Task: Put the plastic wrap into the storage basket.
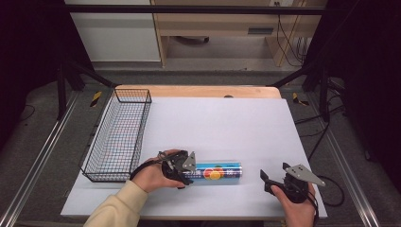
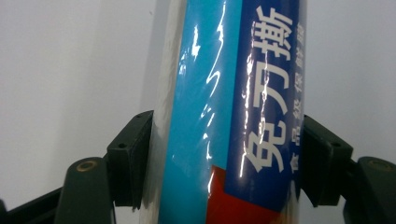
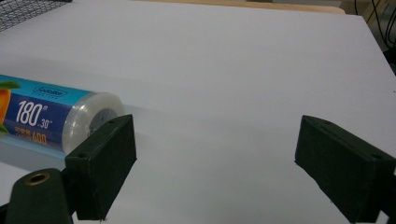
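While my left tongs (image 1: pixel 185 174) clamp the cling-film roll (image 1: pixel 218 171) at its near end on the desk (image 1: pixel 227 123), I should lift level toward the wire basket (image 1: pixel 118 135) beside them; my right tongs (image 1: pixel 273 183) wait open, right of the roll.

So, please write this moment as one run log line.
left claw: shut on roll | right claw: open, apart | basket: empty

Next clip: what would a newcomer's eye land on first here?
The bright blue roll of cling film lying on its side near the front of the white table, with the left gripper clamped on its left end, its fingers pressing both sides. Next, the black wire basket along the table's left edge. The right gripper waits open, front right.
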`<act>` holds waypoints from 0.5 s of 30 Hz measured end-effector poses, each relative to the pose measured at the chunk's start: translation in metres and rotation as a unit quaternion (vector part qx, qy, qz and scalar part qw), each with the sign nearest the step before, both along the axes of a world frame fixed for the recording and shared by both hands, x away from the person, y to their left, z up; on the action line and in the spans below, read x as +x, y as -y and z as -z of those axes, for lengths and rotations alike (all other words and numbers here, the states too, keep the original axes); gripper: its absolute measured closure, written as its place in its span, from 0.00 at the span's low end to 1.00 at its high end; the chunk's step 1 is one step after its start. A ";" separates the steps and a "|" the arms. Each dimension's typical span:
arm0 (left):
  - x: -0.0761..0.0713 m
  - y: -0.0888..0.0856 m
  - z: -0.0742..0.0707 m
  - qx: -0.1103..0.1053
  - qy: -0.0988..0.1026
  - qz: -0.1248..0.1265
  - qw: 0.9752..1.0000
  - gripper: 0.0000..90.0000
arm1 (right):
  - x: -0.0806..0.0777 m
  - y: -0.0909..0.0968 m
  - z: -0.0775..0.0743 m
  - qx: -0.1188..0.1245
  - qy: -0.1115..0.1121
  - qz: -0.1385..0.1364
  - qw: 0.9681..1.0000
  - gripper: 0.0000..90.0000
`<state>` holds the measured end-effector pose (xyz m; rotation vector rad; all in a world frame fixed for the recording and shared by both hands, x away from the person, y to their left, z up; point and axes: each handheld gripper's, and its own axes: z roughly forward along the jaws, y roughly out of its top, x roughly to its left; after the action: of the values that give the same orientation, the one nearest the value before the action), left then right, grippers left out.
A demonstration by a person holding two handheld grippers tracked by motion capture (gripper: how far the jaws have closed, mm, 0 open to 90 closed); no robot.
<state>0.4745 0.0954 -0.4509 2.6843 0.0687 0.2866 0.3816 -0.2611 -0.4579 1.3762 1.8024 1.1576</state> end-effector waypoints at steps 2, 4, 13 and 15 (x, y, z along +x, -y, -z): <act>-0.001 0.000 0.000 0.002 0.000 0.003 1.000 0.33 | 0.000 0.000 0.000 0.001 -0.001 0.001 1.000 0.14; -0.003 0.000 0.000 0.001 0.001 0.004 1.000 0.33 | -0.001 0.000 0.000 -0.001 0.001 0.002 1.000 0.14; -0.008 -0.001 -0.002 -0.007 -0.001 0.002 1.000 0.34 | -0.001 0.000 -0.001 0.002 0.003 0.000 1.000 0.14; -0.010 -0.002 -0.003 -0.011 -0.003 0.003 1.000 0.34 | -0.001 0.000 -0.001 0.002 0.005 0.001 1.000 0.14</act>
<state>0.4647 0.0972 -0.4475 2.6628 0.0649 0.2731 0.3808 -0.2614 -0.4567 1.3726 1.7928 1.1651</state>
